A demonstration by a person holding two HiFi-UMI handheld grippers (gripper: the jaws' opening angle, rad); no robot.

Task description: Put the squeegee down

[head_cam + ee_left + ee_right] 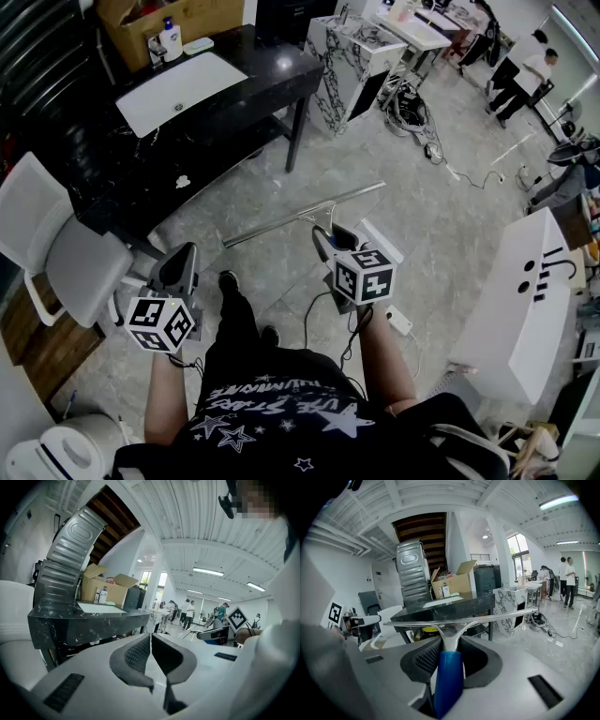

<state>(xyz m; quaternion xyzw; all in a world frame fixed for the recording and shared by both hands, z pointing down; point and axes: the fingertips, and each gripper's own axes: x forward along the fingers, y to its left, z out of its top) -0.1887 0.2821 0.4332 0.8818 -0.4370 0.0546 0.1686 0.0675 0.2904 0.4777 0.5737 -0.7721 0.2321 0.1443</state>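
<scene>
The squeegee [302,213] has a long metal blade and a blue handle [447,681]. In the head view it is held out level over the floor, in front of the person. My right gripper [323,239] is shut on its handle, and in the right gripper view the blade [459,617] spans across just past the jaws [446,656]. My left gripper [180,262] hangs lower left, beside the person's leg. Its jaws [151,651] are shut with nothing between them.
A black marble table [202,103] with a white board [178,89] and a cardboard box [169,23] stands ahead left. A white chair [56,253] is at the left, a white cabinet [525,300] at the right. Cables [412,112] lie on the floor. People stand far right [520,61].
</scene>
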